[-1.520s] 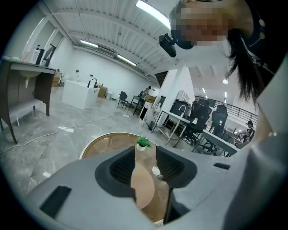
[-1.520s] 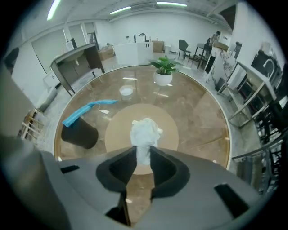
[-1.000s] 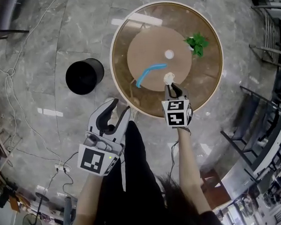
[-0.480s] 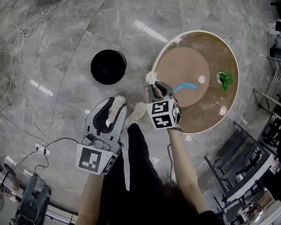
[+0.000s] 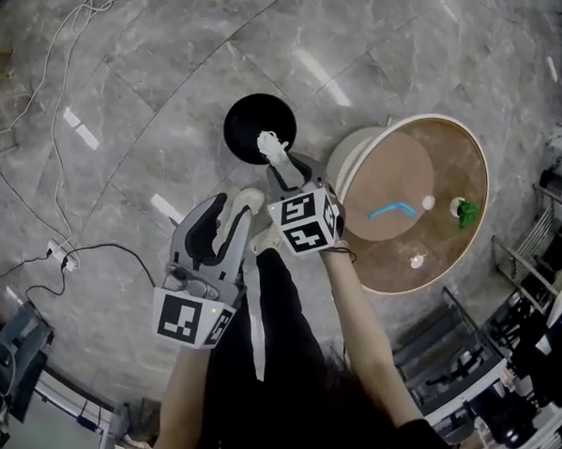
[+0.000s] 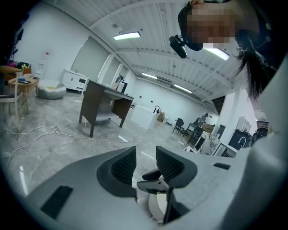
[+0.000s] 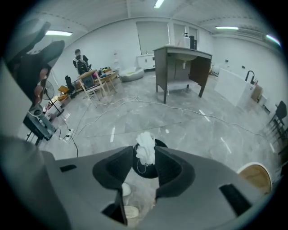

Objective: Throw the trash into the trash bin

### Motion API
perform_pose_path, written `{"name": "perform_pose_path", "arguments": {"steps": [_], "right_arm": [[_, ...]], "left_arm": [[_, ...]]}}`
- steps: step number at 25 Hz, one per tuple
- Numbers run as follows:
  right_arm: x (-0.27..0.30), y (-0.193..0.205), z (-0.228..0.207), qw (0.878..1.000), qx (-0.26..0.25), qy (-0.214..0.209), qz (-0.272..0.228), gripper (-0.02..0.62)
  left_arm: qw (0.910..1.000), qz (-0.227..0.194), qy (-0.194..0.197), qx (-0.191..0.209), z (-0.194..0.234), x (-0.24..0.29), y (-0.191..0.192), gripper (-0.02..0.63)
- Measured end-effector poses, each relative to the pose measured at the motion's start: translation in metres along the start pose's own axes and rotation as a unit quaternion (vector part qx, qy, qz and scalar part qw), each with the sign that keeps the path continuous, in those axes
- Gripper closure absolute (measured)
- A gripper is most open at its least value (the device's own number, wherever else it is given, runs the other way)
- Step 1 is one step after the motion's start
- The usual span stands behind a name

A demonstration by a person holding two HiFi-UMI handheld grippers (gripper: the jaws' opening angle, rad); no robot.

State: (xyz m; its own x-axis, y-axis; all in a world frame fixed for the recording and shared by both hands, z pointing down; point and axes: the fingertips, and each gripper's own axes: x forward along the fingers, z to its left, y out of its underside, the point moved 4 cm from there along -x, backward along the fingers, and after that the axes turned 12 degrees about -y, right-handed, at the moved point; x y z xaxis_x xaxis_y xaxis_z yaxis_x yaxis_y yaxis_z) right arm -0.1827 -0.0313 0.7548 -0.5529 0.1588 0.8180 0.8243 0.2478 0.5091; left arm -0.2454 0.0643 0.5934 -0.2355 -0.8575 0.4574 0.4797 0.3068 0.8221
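From the head view we see the right tool (image 5: 280,164) reaching out over the black trash bin (image 5: 243,127), which stands on the grey marble floor (image 5: 143,104) just beside the round tabletop (image 5: 447,163). A crumpled white tissue (image 5: 271,146) shows at the tool's tips, over the bin's mouth.

The right gripper view adds what the head view cannot. The right tool (image 7: 145,155) has its jaws opening, and the tissue (image 7: 145,146) sits between their tips, close against one pad and clear of the other. The bin's mouth (image 7: 145,170) lies directly beyond it.

The left tool (image 5: 229,222) hangs near the person's legs, well short of the bin. In the left gripper view we find the left tool (image 6: 145,157) with a narrow gap between its jaws and nothing in that gap.

On the tabletop we see a blue strip (image 5: 393,209) and a small green thing (image 5: 464,212), both well apart from the bin. Cables (image 5: 76,258) trail across the floor on the bin's far side from the tabletop. Only the two gripper views show the room beyond: a dark desk (image 7: 182,67) standing on the floor, and a person (image 7: 81,63) near the far wall. Nothing lies between the tissue and the bin.
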Motion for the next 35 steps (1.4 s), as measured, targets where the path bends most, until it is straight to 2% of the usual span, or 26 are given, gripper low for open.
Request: {"name": "perform_pose_path", "arguments": {"steps": [4,9,14,21,25,30,35], "right_arm": [[0.007,-0.007,0.01,1.0,-0.009,-0.006,0.003,0.44],[0.0,-0.002,0.012,1.0,-0.002,0.007,0.002,0.449],[-0.031,0.005,0.005,0.997,0.045,0.043,-0.036,0.464],[-0.096,0.021,-0.001,0.984,0.116,0.095,-0.095,0.474],[-0.157,0.035,0.001,0.967,0.156,0.145,-0.142,0.515],[-0.252,0.05,0.019,0.927,0.207,0.227,-0.214,0.565],[-0.337,0.058,0.047,0.896,0.227,0.283,-0.255,0.572]], "left_arm": [[0.9999,-0.004,-0.009,-0.011,0.012,-0.007,0.002,0.469],[0.9999,-0.003,0.007,-0.008,0.011,-0.007,0.002,0.469],[0.999,0.001,0.043,0.012,-0.01,-0.001,-0.005,0.469],[0.9929,0.012,0.11,0.045,-0.056,0.011,-0.016,0.469],[0.9865,0.023,0.149,0.065,-0.095,0.012,-0.026,0.469],[0.9746,0.023,0.204,0.089,-0.149,-0.006,-0.047,0.471],[0.9532,0.011,0.271,0.134,-0.208,-0.04,-0.079,0.472]]}}
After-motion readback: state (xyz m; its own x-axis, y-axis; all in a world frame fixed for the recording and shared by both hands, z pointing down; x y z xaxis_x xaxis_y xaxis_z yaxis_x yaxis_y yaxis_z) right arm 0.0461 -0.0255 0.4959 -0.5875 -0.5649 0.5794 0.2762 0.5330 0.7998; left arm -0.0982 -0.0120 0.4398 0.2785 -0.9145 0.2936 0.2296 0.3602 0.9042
